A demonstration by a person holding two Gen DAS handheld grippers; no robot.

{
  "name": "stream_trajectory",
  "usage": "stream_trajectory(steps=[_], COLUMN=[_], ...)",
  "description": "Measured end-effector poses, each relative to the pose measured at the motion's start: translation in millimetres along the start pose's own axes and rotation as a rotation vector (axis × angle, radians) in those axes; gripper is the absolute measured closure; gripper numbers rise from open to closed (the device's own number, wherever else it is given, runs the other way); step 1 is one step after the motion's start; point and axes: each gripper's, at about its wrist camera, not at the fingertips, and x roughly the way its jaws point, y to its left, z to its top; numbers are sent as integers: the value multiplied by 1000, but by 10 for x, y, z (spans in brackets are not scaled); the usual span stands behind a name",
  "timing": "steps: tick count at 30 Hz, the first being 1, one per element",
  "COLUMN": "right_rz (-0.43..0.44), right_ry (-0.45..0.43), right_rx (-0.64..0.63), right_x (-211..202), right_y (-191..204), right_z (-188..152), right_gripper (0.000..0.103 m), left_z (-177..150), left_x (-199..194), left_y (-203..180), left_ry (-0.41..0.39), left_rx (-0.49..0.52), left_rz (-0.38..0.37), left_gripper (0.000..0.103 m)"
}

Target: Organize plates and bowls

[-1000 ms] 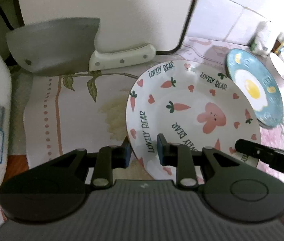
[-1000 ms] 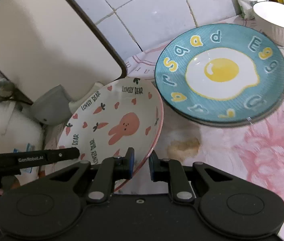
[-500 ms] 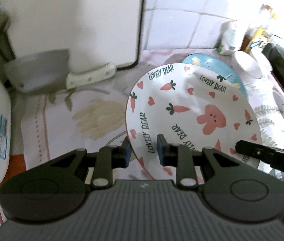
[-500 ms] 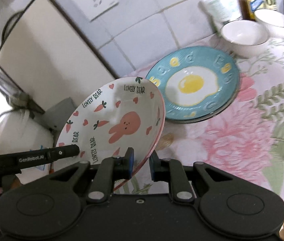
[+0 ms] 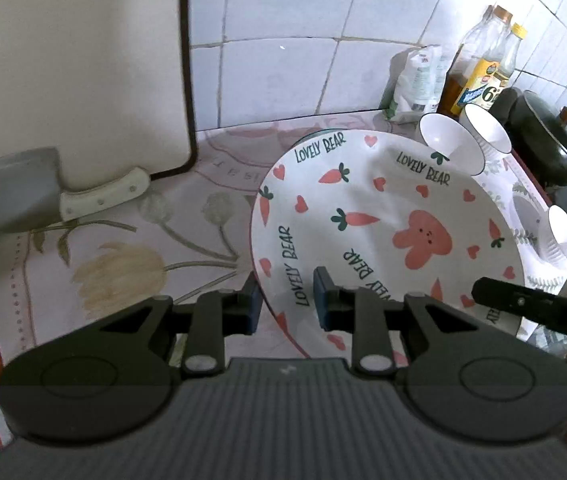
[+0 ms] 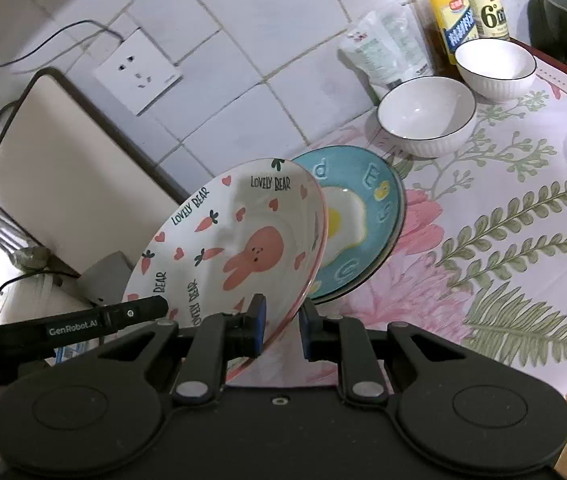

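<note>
Between the fingers of both tools, the bunny plate (image 6: 239, 240), white with pink hearts, carrots and "LOVELY BEAR" lettering, is held tilted above the floral cloth (image 6: 503, 248). The left gripper (image 5: 286, 300) and right gripper (image 6: 281, 322) each pinch its near rim. Just beyond lies the blue egg plate (image 6: 367, 216); farther off, two white bowls (image 6: 427, 116) and bottles (image 6: 467, 12), one marked "6°".
</note>
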Motion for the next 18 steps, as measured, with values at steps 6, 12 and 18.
stream_trajectory(steps=[6, 12, 18], right_rz=[-5, -7, -6], right_ry=[38, 82, 133], right_rx=[-3, 9, 16], right_x=[56, 217, 415], right_y=[-190, -379, -481], right_z=[223, 403, 566], right_gripper=[80, 80, 79], left_z=[111, 175, 241], left_x=[242, 511, 706], left_y=[-80, -157, -166], left_ry=[39, 91, 131], left_rx=[-45, -102, -144], left_rz=[-20, -19, -1], left_gripper=[79, 79, 79])
